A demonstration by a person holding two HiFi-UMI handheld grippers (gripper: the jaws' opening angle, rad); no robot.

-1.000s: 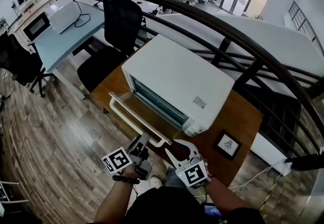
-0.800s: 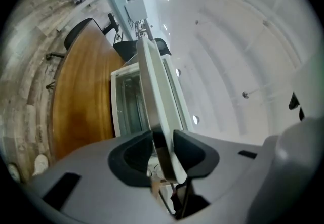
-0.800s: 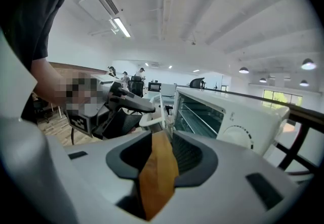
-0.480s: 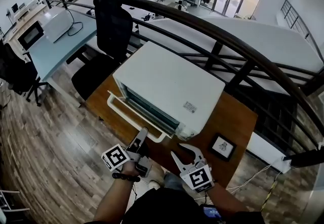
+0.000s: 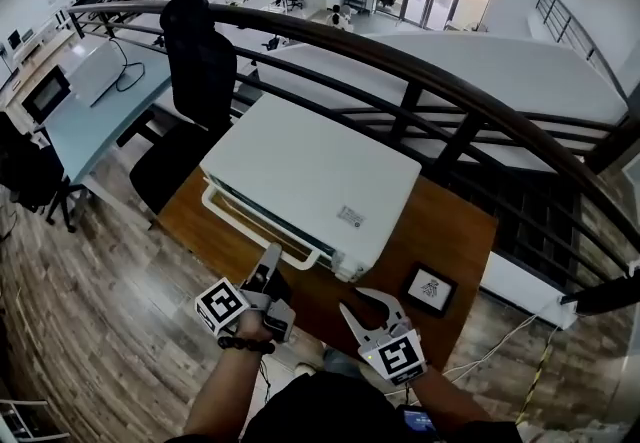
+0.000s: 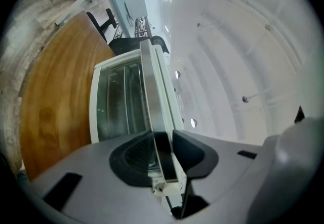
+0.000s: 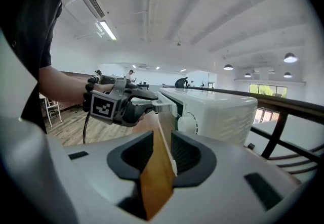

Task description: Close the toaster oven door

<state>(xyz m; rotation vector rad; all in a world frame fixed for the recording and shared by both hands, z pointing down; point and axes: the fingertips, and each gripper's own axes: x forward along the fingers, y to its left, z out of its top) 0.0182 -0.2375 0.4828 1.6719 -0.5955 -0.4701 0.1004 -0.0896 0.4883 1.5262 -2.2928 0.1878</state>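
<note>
The white toaster oven [image 5: 310, 171] stands on the wooden table [image 5: 455, 231]. Its glass door [image 6: 119, 106] is tilted nearly upright, with a narrow gap left at the top. The door's silver handle [image 5: 262, 234] runs between the pads of my left gripper [image 5: 268, 266], which has just been closing and is shut on the handle's [image 6: 151, 91] near end. The right gripper view shows the left gripper [image 7: 152, 107] holding the handle end in front of the oven [image 7: 217, 112]. My right gripper [image 5: 365, 316] hangs a little back from the oven's corner; its jaws have just been closing but stand open with nothing between them.
A small black framed picture [image 5: 428, 288] lies on the table to the right of the oven. A dark curved railing [image 5: 450, 96] runs behind the table. A black office chair [image 5: 200, 61] and a pale blue desk [image 5: 90, 101] stand to the left on the wood floor.
The door has swung up from lying flat open to nearly upright. My left gripper rose with the handle toward the oven. The right gripper has come away from the handle.
</note>
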